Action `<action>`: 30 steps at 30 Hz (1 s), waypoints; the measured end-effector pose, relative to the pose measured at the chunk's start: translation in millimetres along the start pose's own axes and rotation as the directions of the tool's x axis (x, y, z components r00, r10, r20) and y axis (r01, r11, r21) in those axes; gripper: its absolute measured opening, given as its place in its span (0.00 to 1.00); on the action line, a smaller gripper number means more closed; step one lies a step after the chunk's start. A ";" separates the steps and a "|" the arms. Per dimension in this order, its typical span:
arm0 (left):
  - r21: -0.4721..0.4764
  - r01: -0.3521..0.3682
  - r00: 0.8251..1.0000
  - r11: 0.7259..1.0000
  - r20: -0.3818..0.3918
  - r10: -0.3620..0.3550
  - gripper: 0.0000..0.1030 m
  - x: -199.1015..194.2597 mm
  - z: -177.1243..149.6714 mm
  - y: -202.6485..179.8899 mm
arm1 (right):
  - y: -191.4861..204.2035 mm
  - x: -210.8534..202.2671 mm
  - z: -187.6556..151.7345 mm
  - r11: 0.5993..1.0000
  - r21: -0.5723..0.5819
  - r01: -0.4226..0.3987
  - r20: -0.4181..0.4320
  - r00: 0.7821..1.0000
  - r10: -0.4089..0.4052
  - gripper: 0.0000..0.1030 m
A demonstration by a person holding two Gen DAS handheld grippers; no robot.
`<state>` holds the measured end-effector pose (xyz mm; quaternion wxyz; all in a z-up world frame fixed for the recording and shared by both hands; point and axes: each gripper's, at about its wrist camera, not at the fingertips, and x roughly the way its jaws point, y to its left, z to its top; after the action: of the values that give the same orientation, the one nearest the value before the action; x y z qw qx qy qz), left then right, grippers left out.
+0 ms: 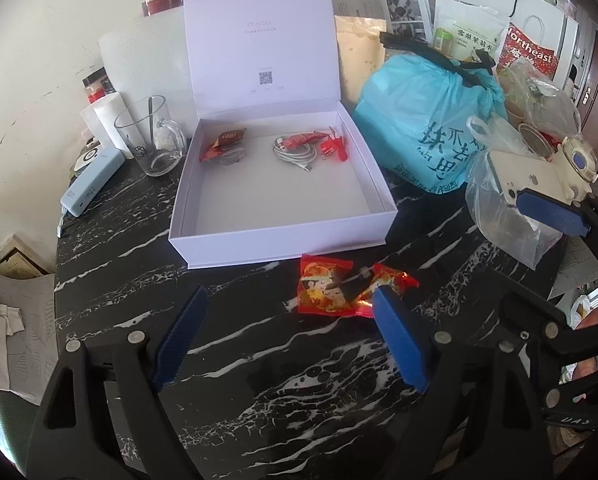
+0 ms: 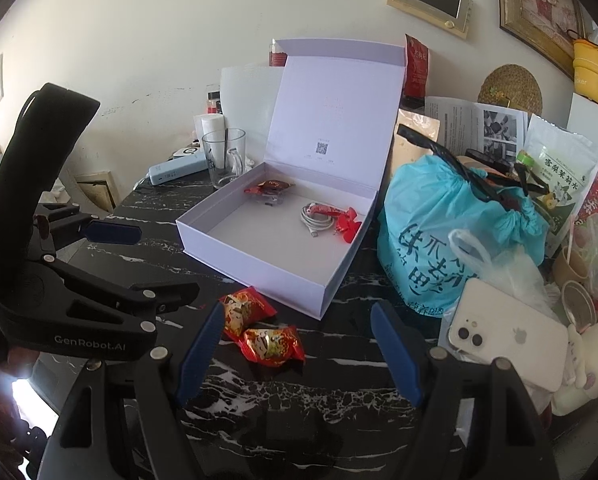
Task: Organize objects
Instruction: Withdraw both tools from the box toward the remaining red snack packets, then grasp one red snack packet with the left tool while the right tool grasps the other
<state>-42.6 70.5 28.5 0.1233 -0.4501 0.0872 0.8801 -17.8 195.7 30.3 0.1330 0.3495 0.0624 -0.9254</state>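
Observation:
An open white box (image 1: pixel 283 236) stands on the black marble table (image 1: pixel 227 364), lid up; it also shows in the right wrist view (image 2: pixel 259 256). Inside lie a red snack packet (image 1: pixel 223 142), a coiled white cable (image 1: pixel 295 154) and a red clip (image 1: pixel 333 147). Two red snack packets (image 1: pixel 335 290) lie on the table in front of the box, also seen in the right wrist view (image 2: pixel 261 328). My left gripper (image 1: pixel 287 320) is open and empty just before them. My right gripper (image 2: pixel 297 336) is open and empty, the packets between its fingers.
A glass mug (image 1: pixel 151 142) and a light blue power bank (image 1: pixel 93 186) sit left of the box. A blue plastic bag (image 1: pixel 423 120), a clear bag (image 1: pixel 507 216), a white phone (image 2: pixel 507 340) and cluttered packages fill the right side. The table's left edge (image 1: pixel 57 264) drops off.

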 end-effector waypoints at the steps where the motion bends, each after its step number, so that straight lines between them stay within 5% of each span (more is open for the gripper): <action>1: -0.001 -0.001 1.000 1.000 0.000 0.001 0.82 2.8 -1.8 -1.1 | -0.4 3.3 -3.4 1.000 0.001 -0.004 -0.007 1.000 0.004 0.74; 30: 0.017 0.054 0.992 0.998 -0.112 -0.052 0.82 98.0 -6.6 -1.3 | -8.5 100.2 -50.7 0.989 0.030 -0.146 -0.162 0.976 0.149 0.74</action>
<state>-92.5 83.5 -55.1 0.1461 -0.4994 0.0910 0.8491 -60.4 194.1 -73.9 0.1925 0.4291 0.0385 -0.8817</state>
